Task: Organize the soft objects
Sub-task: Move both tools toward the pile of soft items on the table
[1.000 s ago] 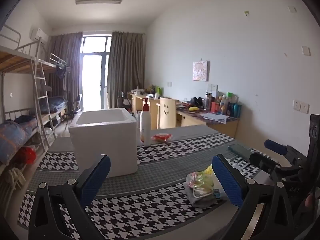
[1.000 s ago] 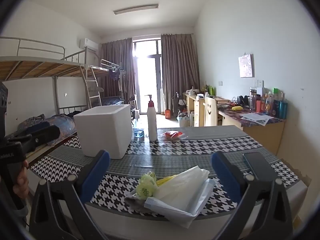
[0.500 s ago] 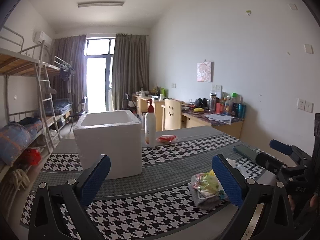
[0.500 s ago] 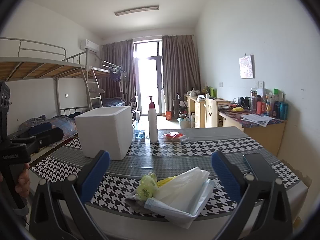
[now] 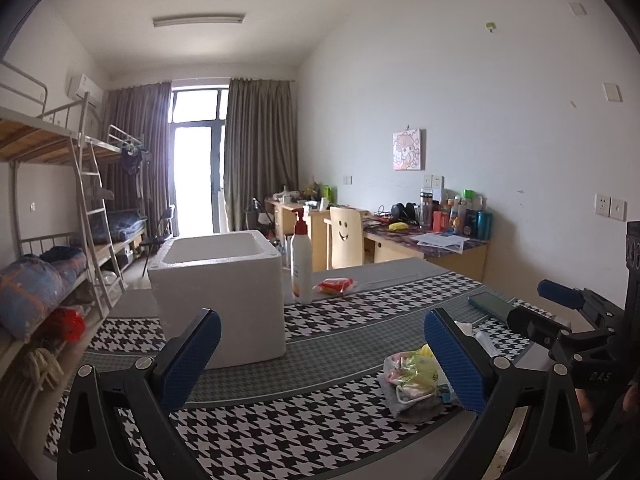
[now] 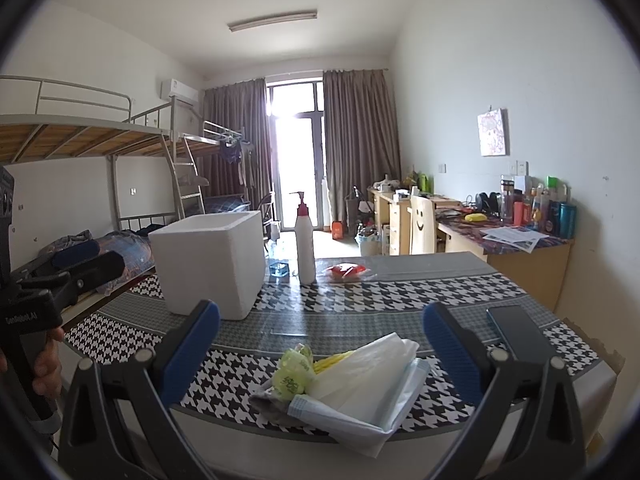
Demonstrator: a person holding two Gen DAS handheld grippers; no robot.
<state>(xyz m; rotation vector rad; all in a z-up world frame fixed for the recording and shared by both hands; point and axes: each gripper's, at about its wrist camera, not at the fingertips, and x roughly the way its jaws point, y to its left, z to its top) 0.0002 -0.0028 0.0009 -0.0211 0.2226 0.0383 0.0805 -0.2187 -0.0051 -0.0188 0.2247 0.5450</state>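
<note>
Soft objects: a loose pile (image 6: 340,384) of plastic bags, a grey cloth and a flat pale-blue packet lies at the near edge of the tabletop (image 6: 400,292), toward its right corner. The white foam box (image 6: 210,262) stands open-topped toward the far left of the tabletop, well apart from the pile.

Left tongs (image 5: 322,354): jaws wide apart, holding nothing. Compared with a second ago, the left view has shifted slightly; the box and pile sit a little more to the right, and the pile (image 5: 412,384) now lies just beside the right-hand pad.

Right tongs (image 6: 322,352): jaws wide apart, holding nothing, aimed at the pile. Its view is almost unchanged.

Assessment: no object has moved. Sorting appears not yet begun; both tongs seem to be aligning for a first pick.
</note>
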